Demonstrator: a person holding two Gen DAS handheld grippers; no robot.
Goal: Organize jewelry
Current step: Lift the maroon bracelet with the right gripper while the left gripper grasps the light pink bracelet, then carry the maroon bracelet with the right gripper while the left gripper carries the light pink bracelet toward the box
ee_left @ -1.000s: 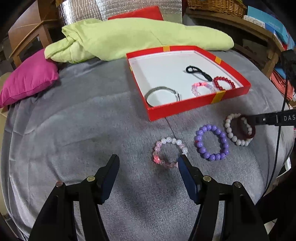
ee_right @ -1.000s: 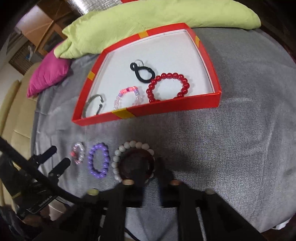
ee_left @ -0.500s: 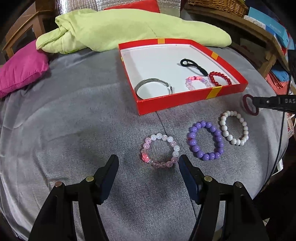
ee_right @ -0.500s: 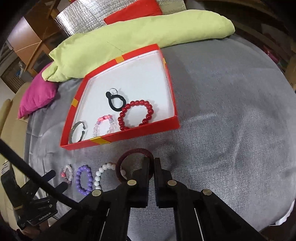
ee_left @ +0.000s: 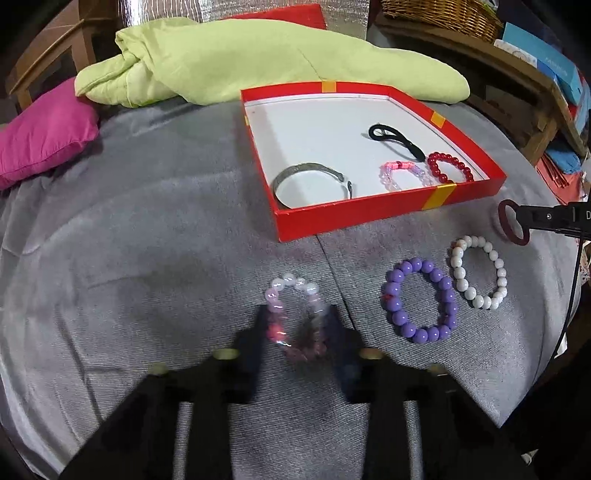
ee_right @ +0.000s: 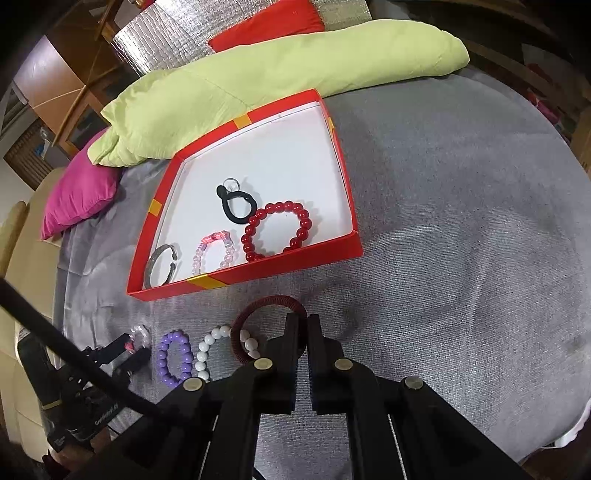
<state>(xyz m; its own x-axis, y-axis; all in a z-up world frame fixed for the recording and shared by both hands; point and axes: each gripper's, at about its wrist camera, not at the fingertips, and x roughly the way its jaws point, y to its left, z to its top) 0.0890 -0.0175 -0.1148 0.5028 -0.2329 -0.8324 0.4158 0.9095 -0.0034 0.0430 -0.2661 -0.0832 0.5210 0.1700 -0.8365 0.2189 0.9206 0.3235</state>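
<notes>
A red box (ee_left: 369, 214) (ee_right: 258, 273) with a white floor holds a silver bangle (ee_left: 310, 171), a pink bead bracelet (ee_left: 404, 173), a red bead bracelet (ee_right: 277, 229) and a black hair tie (ee_right: 236, 206). My right gripper (ee_right: 302, 325) is shut on a dark red ring (ee_right: 258, 306) (ee_left: 508, 223), held above the cloth in front of the box. My left gripper (ee_left: 297, 332) is blurred, its fingers on both sides of a pink-white bead bracelet (ee_left: 291, 317). A purple bracelet (ee_left: 419, 299) and a white bracelet (ee_left: 476, 271) lie to its right.
A grey cloth (ee_right: 461, 221) covers the surface. A lime green blanket (ee_left: 258, 55) lies behind the box, a magenta cushion (ee_left: 40, 129) at the far left. A wicker basket (ee_left: 443, 14) and shelves stand at the back right.
My left gripper moved forward and its fingers narrowed around the pink-white bracelet. My right gripper lifted the dark red ring off the white bracelet and carries it toward the box.
</notes>
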